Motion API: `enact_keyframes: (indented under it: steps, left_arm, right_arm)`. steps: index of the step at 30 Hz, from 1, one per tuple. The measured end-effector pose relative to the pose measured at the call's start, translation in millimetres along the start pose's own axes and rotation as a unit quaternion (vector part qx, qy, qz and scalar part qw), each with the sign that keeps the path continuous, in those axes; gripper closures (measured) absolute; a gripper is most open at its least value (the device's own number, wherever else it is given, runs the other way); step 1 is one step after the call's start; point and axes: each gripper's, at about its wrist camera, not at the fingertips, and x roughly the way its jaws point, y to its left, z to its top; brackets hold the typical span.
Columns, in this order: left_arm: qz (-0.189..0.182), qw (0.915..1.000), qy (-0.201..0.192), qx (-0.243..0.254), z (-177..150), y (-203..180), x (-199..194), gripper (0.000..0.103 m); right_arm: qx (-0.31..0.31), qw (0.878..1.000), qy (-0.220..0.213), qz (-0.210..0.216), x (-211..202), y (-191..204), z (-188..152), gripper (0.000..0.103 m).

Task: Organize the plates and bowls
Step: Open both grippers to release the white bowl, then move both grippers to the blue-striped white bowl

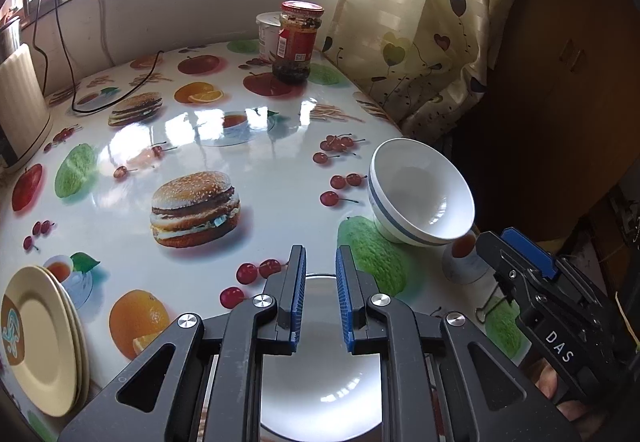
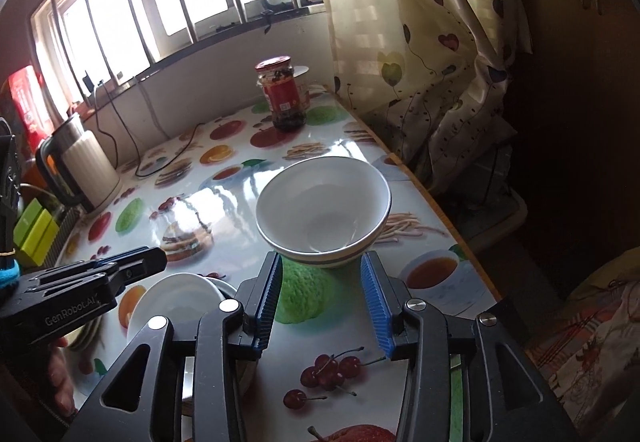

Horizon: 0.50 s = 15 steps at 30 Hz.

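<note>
A white bowl with blue stripes (image 1: pixel 420 194) stands on the fruit-print table near its right edge; it also shows in the right wrist view (image 2: pixel 324 210). My right gripper (image 2: pixel 322 262) is open, its jaws on either side of the bowl's base, just short of it. My left gripper (image 1: pixel 320 258) is open, hovering over a second white bowl (image 1: pixel 320 382), which also shows in the right wrist view (image 2: pixel 176 306). Cream plates (image 1: pixel 44 338) are stacked at the near left.
A red-lidded jar (image 1: pixel 296 42) and a white tub (image 1: pixel 268 34) stand at the back of the table (image 1: pixel 192 130). A white kettle (image 2: pixel 84 166) with a black cable is at the left. A curtain (image 1: pixel 416 22) hangs past the right edge.
</note>
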Motion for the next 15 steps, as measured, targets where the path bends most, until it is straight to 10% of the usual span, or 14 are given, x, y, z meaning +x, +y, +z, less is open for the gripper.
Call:
enact_keyframes:
  steps: [15]
  left_arm:
    - [-0.017, 0.9997, 0.013, 0.007, 32.2, -40.2, 35.5, 0.063]
  right_arm:
    - [0.005, 1.000, 0.005, -0.031, 32.4, -39.9, 30.9, 0.060]
